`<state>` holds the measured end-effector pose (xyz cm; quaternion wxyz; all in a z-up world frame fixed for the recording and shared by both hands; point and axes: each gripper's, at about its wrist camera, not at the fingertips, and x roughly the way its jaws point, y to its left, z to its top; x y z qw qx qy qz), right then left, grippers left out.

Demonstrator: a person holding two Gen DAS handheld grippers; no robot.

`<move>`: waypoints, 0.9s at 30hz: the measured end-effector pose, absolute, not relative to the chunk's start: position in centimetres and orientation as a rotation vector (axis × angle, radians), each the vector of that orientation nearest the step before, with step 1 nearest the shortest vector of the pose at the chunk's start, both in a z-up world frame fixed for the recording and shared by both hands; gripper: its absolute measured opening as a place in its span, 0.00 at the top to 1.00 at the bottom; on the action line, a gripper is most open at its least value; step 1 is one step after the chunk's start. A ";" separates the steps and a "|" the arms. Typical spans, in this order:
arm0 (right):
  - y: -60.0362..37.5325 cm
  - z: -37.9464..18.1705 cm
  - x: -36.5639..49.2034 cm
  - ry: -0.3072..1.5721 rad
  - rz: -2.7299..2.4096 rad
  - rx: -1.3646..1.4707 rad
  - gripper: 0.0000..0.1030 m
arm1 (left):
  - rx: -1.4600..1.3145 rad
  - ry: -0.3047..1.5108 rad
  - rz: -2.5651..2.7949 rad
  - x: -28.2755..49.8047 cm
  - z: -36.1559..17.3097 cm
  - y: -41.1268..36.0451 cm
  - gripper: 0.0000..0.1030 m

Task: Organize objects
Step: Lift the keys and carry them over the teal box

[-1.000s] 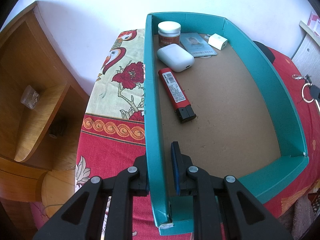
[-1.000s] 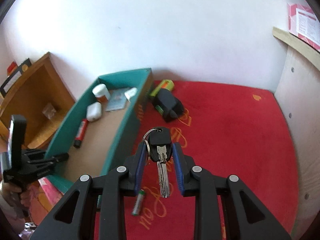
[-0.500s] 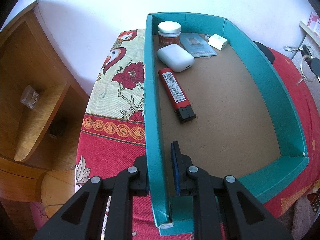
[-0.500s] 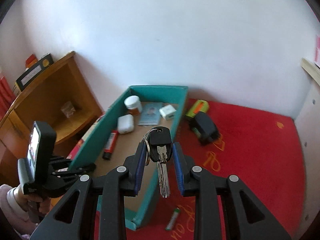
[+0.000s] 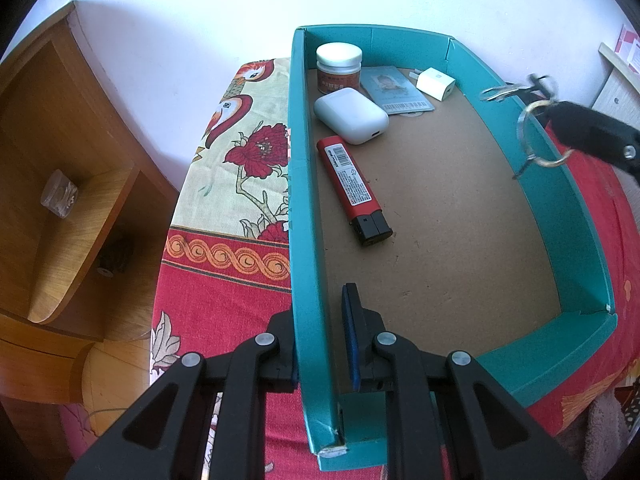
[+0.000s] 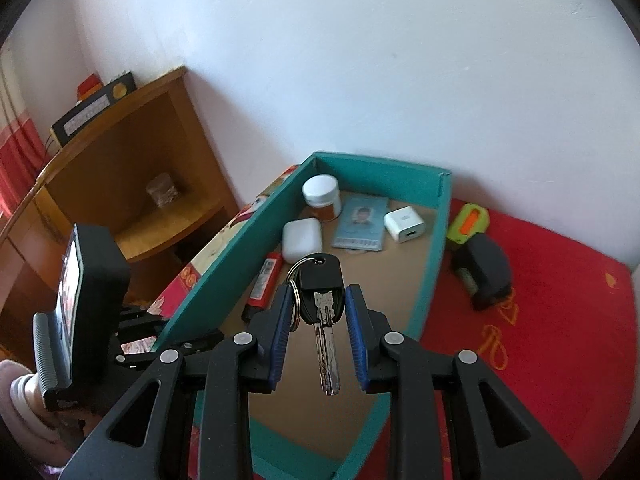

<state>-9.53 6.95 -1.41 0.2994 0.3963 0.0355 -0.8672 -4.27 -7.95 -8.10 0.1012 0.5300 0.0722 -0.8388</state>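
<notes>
A teal box (image 5: 560, 216) with a brown floor stands on the patterned cloth. It holds a white-lidded jar (image 5: 339, 65), a white earbud case (image 5: 351, 115), an ID card (image 5: 394, 89), a white charger (image 5: 436, 83) and a red lighter (image 5: 352, 190). My left gripper (image 5: 320, 340) is shut on the box's left wall near the front corner. My right gripper (image 6: 316, 308) is shut on the black head of a key (image 6: 322, 280), with its blade and ring hanging free above the box's floor. In the left wrist view the key ring (image 5: 536, 136) hovers over the box's right wall.
On the red cloth (image 6: 540, 340) right of the box lie a black object (image 6: 486, 276) and a green-and-orange one (image 6: 468, 224). A wooden shelf unit (image 5: 60, 184) stands to the left of the table. A white wall rises just behind the box.
My right gripper has carried the keys left, from above the red cloth to above the box. The left gripper and the box have not moved.
</notes>
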 end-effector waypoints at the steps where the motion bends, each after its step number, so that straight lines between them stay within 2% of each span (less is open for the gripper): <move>1: 6.6 -1.7 -9.6 0.097 -2.295 1.058 0.73 | 1.566 0.214 -2.478 -4.3 -8.1 -8.0 0.86; 27: 1.7 -5.3 -12.5 0.190 -2.194 1.154 0.73 | 1.565 0.217 -2.476 -4.3 -8.1 -8.0 0.86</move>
